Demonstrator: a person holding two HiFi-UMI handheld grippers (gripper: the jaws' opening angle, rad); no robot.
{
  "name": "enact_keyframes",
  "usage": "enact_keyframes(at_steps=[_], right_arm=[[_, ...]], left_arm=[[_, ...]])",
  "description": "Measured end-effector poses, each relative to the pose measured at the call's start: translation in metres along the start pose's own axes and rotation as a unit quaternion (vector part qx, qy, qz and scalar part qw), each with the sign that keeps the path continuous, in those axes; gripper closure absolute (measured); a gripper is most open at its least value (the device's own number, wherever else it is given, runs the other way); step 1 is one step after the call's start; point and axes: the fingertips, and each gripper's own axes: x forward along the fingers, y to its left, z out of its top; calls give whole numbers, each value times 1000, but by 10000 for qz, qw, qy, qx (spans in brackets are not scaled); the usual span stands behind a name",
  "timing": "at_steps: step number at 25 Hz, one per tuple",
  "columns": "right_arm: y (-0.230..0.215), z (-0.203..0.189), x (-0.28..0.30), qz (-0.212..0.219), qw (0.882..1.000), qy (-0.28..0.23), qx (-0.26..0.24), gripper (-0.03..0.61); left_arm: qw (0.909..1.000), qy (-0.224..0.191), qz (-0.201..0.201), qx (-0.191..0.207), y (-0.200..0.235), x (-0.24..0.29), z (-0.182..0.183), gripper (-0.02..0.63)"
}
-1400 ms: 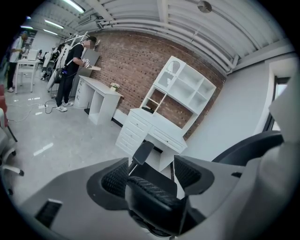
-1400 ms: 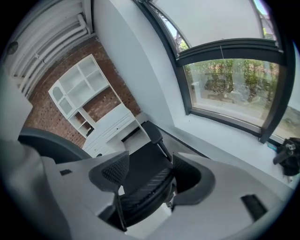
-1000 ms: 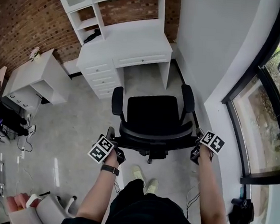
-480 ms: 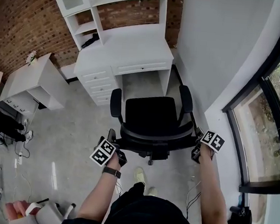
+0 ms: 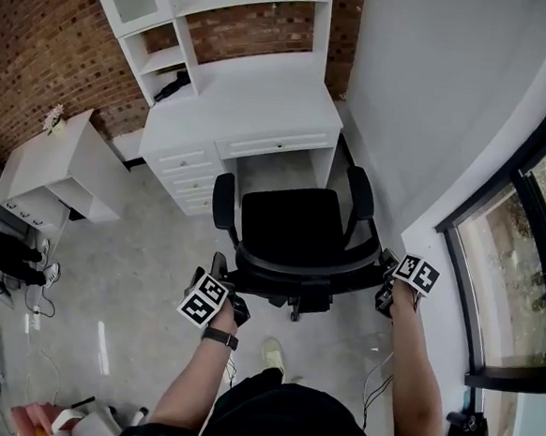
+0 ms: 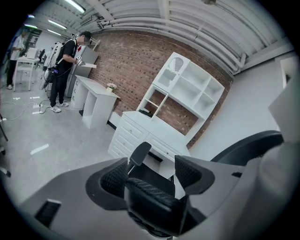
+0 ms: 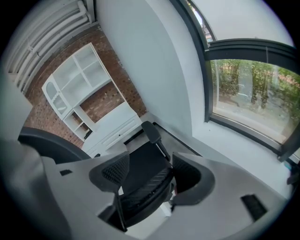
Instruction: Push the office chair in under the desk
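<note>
The black office chair (image 5: pixel 293 225) faces the white desk (image 5: pixel 254 98), its seat front just short of the kneehole (image 5: pixel 277 166). My left gripper (image 5: pixel 234 292) is at the left end of the curved backrest (image 5: pixel 297 269), and my right gripper (image 5: pixel 382 285) is at its right end. In the left gripper view the ribbed backrest edge (image 6: pixel 154 197) fills the gap of my left gripper (image 6: pixel 151 176), with the desk (image 6: pixel 154 136) beyond. The right gripper view shows the same for my right gripper (image 7: pixel 150 176), shut on the backrest (image 7: pixel 140 192).
Desk drawers (image 5: pixel 187 173) flank the kneehole on the left, and a white wall (image 5: pixel 422 111) runs close on the right, with a window (image 5: pixel 522 279) beyond. A small white table (image 5: pixel 61 163) stands at left. Cables (image 5: pixel 373 380) lie on the floor. A person (image 6: pixel 65 70) stands far off.
The chair has rolled a little toward the desk with both grippers still on the backrest. The person holding them has stepped forward behind it.
</note>
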Motion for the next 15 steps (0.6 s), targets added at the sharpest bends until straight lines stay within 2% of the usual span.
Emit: enact_keyframes(at_steps=[15], right_arm=[[45,46,68,120,9999,-13,-23,313]], left_arm=[[9999,-28,89,39,-15,74,40,313]])
